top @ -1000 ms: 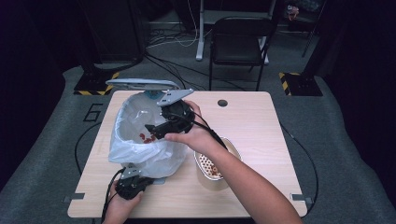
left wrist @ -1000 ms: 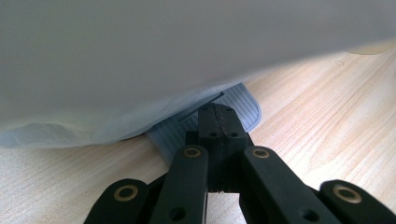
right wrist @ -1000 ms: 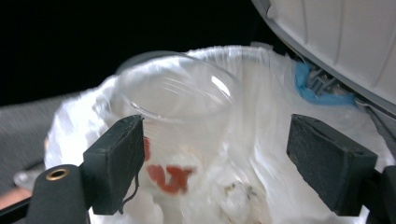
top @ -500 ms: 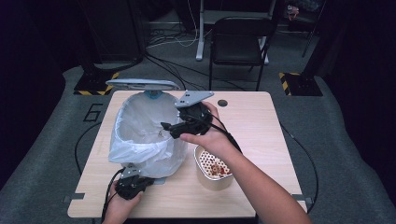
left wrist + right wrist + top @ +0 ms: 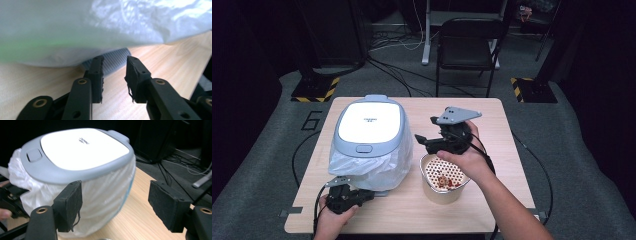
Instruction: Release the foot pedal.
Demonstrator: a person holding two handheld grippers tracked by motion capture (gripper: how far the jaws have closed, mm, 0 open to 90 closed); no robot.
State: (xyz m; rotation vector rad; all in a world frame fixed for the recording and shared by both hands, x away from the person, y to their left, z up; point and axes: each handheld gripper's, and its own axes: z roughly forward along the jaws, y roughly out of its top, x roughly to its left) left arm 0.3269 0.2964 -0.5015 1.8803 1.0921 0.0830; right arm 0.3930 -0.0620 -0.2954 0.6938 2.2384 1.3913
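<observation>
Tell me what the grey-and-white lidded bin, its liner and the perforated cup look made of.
Grey-and-white lidded bin: likely hard plastic, smooth with a soft sheen on the lid. White liner bag: thin plastic film, translucent, crinkled and glossy. Tan cup with a perforated white insert: the insert looks like moulded plastic with even round holes; the outer wall could be paper or plastic.

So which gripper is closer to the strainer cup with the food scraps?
Right. The right gripper hovers just above the strainer cup's far rim; the left gripper sits farther left, by the bin's bag.
</observation>
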